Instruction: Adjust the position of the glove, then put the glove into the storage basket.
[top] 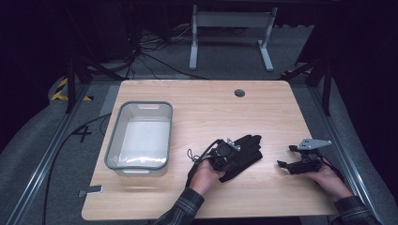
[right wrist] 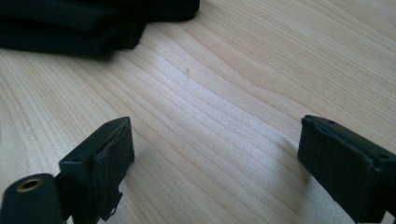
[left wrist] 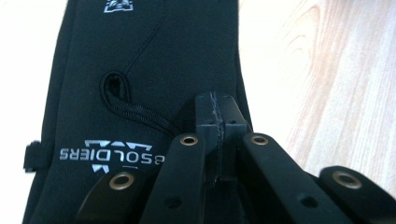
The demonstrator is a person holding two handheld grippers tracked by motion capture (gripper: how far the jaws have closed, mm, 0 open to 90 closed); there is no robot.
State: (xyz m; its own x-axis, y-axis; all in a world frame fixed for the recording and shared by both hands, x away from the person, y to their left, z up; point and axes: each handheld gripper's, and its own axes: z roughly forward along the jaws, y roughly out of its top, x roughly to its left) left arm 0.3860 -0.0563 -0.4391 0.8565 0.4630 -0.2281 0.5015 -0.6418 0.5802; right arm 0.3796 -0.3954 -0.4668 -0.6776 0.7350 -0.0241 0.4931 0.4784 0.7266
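Note:
A black glove (top: 248,149) lies flat on the wooden table (top: 211,112), right of centre near the front. In the left gripper view it shows white lettering and a stitched loop (left wrist: 116,93). My left gripper (top: 233,153) reaches over the glove's near end from the left. Its jaws are shut, pad against pad (left wrist: 219,122), with no cloth visible between them. My right gripper (top: 285,156) rests to the right of the glove, apart from it and pointing left. That gripper (right wrist: 217,140) is open over bare wood, and the glove's fingertips (right wrist: 84,28) lie beyond it.
A grey plastic bin (top: 115,140) stands on the left half of the table. A round cable hole (top: 240,93) sits near the far edge. Past the table, cables and a white desk frame (top: 230,33) stand on the floor.

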